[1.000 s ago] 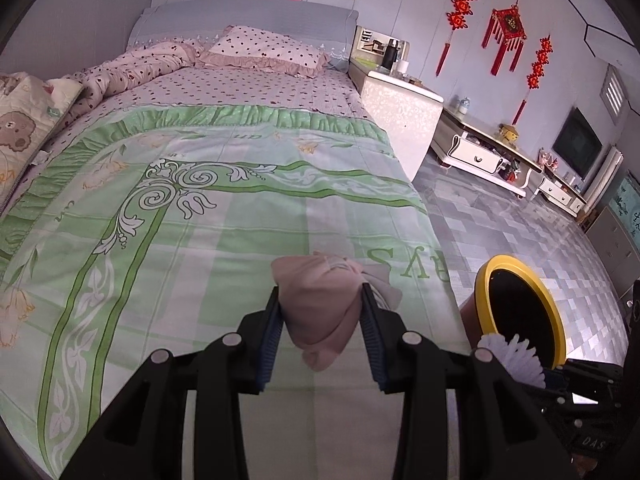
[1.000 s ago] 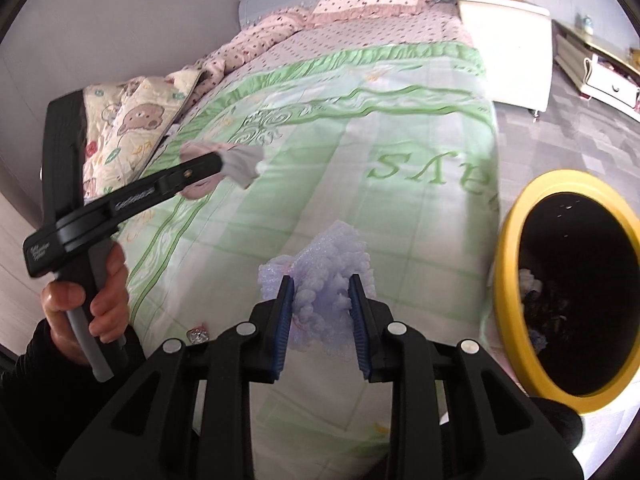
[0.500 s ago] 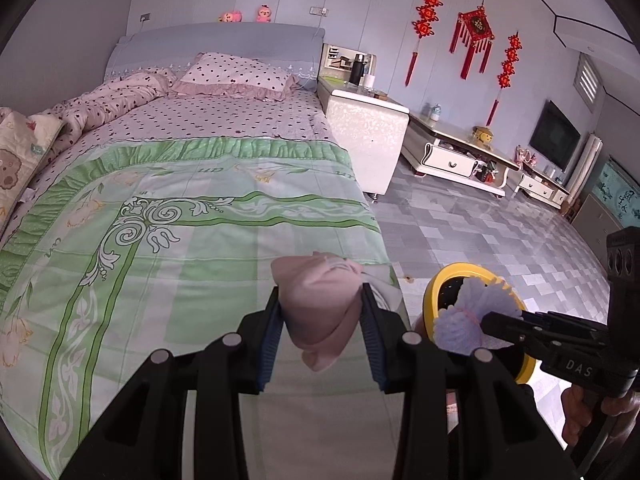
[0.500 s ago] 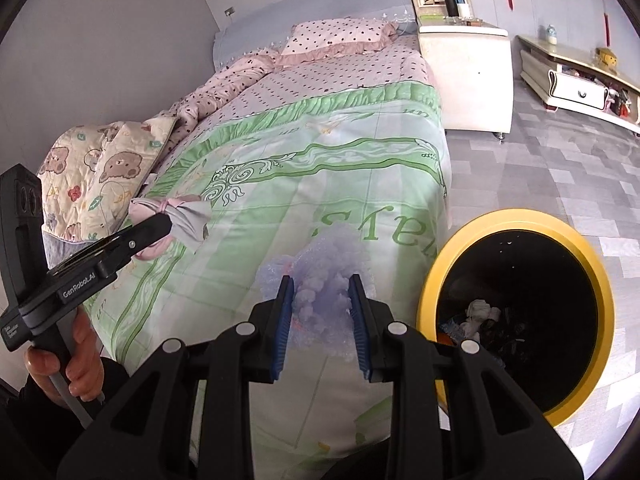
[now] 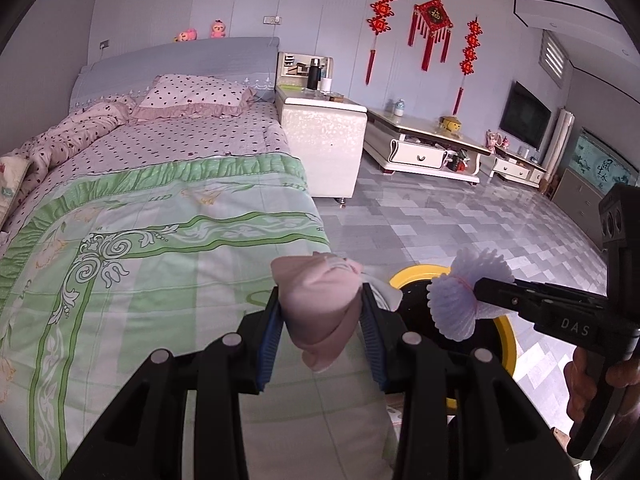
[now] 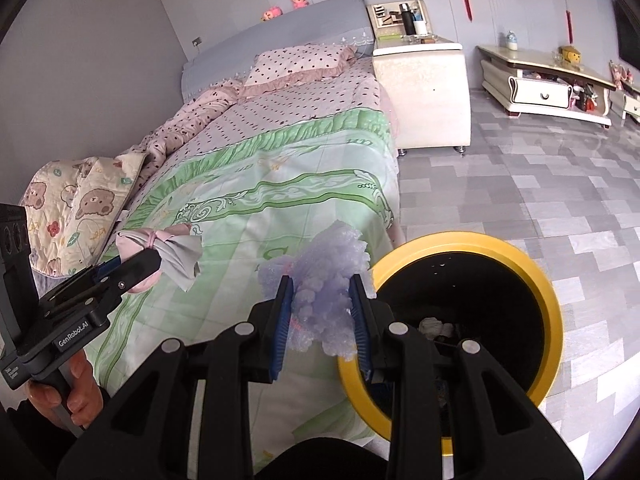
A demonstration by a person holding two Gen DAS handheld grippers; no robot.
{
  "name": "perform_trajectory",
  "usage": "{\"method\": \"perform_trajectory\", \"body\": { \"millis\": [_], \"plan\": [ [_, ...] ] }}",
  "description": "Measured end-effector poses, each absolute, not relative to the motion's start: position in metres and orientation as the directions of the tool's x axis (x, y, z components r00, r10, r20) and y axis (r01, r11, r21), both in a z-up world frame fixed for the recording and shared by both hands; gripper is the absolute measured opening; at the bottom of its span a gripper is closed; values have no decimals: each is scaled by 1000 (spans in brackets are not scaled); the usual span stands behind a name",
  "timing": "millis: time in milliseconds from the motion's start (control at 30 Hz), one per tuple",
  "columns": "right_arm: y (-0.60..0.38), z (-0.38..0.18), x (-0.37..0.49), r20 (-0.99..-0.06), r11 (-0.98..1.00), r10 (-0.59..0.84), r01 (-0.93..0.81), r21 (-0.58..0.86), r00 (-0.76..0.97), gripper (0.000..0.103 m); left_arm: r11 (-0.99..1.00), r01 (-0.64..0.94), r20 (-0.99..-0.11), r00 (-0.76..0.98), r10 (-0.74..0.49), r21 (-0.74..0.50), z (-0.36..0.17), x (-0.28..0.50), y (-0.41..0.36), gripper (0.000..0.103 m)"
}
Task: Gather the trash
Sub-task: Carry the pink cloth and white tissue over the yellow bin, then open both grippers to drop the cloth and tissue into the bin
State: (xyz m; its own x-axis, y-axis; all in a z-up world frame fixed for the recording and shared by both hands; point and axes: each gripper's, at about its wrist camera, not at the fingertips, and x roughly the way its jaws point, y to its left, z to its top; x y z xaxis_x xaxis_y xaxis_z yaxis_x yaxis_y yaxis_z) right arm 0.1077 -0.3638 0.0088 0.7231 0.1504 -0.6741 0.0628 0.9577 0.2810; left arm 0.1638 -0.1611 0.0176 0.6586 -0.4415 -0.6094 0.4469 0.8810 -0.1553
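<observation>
We see both grippers loaded. Left gripper [image 5: 322,330]: jaws narrowed, blue pads pinching pink cloth bundle [image 5: 318,308], tied w/ pink band, grey tail sticking out; bundle hangs over foot of bed [image 5: 160,216], near edge. Right gripper [image 6: 322,316]: jaws nearly closed, clamped on pale purple foam net [image 6: 328,280], crumpled, held just beside and partly over rim of yellow bin [image 6: 556,300] on tiled floor [image 6: 540,184] at bed foot. Bin holds some scraps already. White nightstand [image 5: 324,136] by headboard, well apart.
</observation>
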Motion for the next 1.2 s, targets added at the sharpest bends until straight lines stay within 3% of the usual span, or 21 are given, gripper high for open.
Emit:
{"method": "perform_trajectory", "body": {
  "millis": [600,1200],
  "plan": [
    [-458,7,83,-665,933,13,229,276,747,29,821,557,-654,575,-493,-129,2,171,-257,35],
    [-496,-36,109,-713,899,-2,313,305,701,32,814,554,-765,444,-467,-175,-52,202,-312,37]
  ]
}}
